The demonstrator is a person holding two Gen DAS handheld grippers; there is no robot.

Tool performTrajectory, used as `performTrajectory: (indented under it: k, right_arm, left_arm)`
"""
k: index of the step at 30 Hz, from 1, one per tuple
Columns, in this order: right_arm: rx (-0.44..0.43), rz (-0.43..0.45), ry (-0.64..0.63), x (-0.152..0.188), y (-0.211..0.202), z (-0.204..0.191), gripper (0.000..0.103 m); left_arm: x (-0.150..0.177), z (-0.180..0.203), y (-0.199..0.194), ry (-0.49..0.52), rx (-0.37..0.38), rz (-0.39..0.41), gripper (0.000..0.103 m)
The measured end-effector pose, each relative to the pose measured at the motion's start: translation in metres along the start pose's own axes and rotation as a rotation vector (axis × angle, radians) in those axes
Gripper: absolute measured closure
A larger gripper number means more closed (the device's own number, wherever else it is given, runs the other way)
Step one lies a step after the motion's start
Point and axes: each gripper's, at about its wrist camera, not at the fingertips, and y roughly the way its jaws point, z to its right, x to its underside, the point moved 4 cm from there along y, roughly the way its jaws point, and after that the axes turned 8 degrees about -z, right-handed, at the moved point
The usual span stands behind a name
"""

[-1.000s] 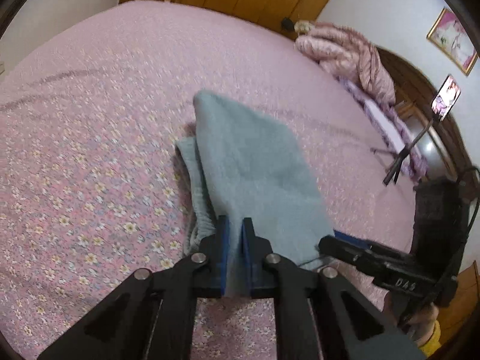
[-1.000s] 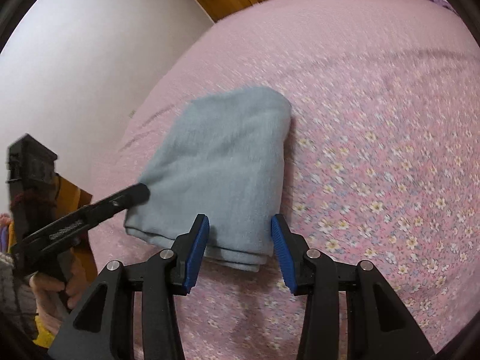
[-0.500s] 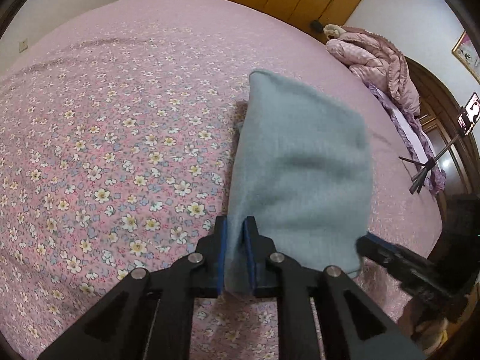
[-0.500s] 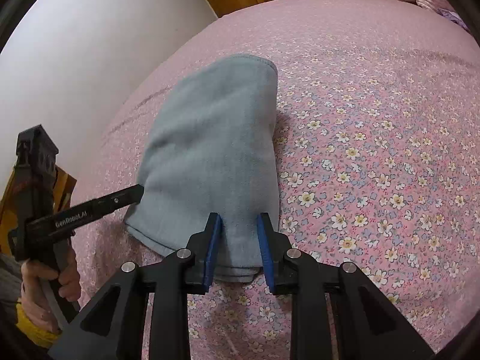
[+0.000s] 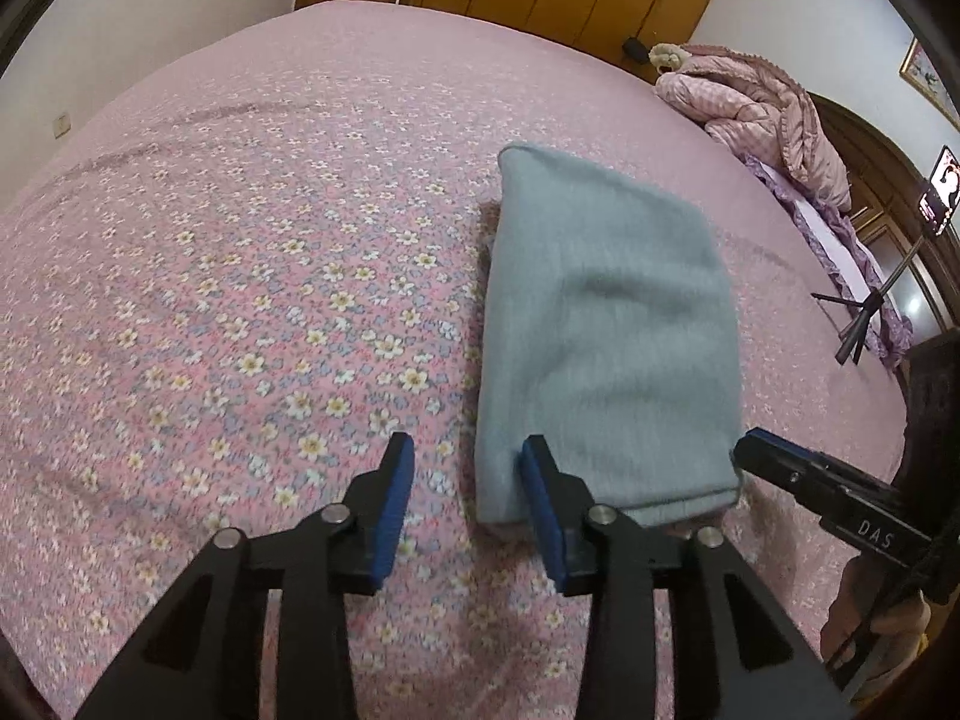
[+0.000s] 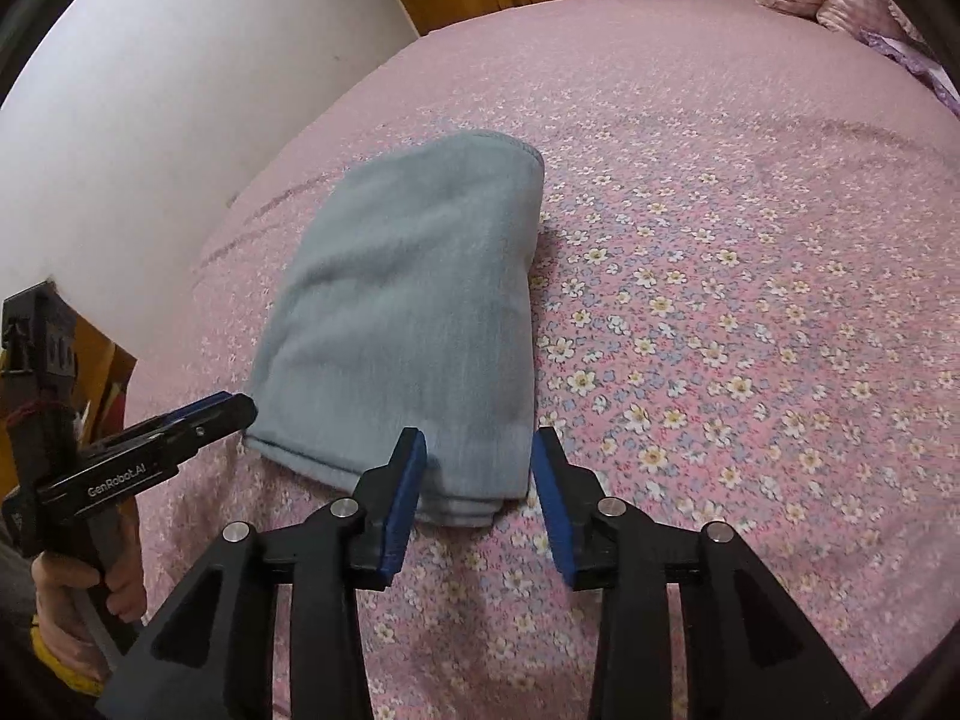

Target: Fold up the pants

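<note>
Left gripper: the black two-finger left gripper with blue pads (image 5: 467, 501) has its jaws opening; the near left corner of the cloth lies just beside its right pad, and only bedspread shows between the pads, nothing pinched.
Pants: the grey-blue soft knit pants (image 5: 606, 348), folded into a thick rectangular stack, lie flat on the pink flower-print bedspread (image 5: 240, 276), toward its near edge, with the hemmed end pointing at the far edge.
Right gripper: the black two-finger right gripper with blue pads (image 6: 477, 495) is also opening; the stack's near right corner sits in the gap, but the pads do not press on it.
Handling: likely light, limp and a little fuzzy, so it droops and the layers slide apart if lifted by one point.
Where to grip: probably the two near corners, pinching all layers together, or the stitched hem, which is firmer.
</note>
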Motion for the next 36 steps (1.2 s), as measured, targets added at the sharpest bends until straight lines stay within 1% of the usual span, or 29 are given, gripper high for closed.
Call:
performTrajectory:
  k: [2,4,6,8,10,13,14,15,16,17,23,28,32,36]
  right_arm:
    - [0.015,-0.003,-0.002,0.003,-0.003,0.002,0.062]
    - [0.033,-0.004,-0.008,0.008,-0.005,0.002,0.057]
    - [0.058,-0.002,-0.017,0.014,-0.01,0.002,0.055]
    - [0.092,-0.003,-0.031,0.021,-0.013,0.002,0.054]
    - [0.13,-0.007,-0.042,0.026,-0.015,0.003,0.043]
    - [0.19,-0.008,-0.061,0.037,-0.016,0.004,0.037]
    - [0.206,-0.01,-0.066,0.04,-0.016,0.006,0.036]
    - [0.219,-0.015,-0.069,0.042,-0.016,0.007,0.033]
    - [0.23,-0.021,-0.073,0.045,-0.015,0.008,0.031]
    - [0.237,-0.022,-0.076,0.048,-0.014,0.01,0.03]
    - [0.239,-0.042,-0.058,0.051,0.001,0.018,0.03]
    - [0.233,-0.017,-0.071,0.054,0.006,0.015,0.019]
    - [0.253,0.004,-0.094,0.058,0.009,0.011,0.016]
    - [0.257,0.013,-0.104,0.06,0.011,0.008,0.013]
  left_arm:
    - [0.003,0.001,-0.004,0.003,-0.01,0.0,0.058]
    - [0.007,0.003,-0.007,0.007,-0.02,-0.002,0.054]
    - [0.011,0.005,-0.008,0.006,-0.025,-0.006,0.051]
    - [0.016,0.008,-0.009,0.004,-0.031,-0.008,0.043]
    - [0.021,0.012,-0.009,0.006,-0.047,-0.012,0.036]
    - [0.029,0.019,-0.004,0.025,-0.066,-0.027,0.033]
    - [0.032,0.021,-0.002,0.035,-0.071,-0.034,0.031]
    - [0.035,0.024,0.0,0.044,-0.079,-0.04,0.029]
    - [0.038,0.027,0.004,0.053,-0.095,-0.046,0.023]
    - [0.04,0.029,0.006,0.058,-0.105,-0.049,0.018]
    - [0.049,0.042,0.023,0.111,-0.148,-0.069,0.011]
    - [0.052,0.045,0.033,0.121,-0.172,-0.07,0.006]
    - [0.051,0.046,0.038,0.103,-0.174,-0.061,0.001]
    - [0.052,0.051,0.041,0.107,-0.192,-0.058,0.0]
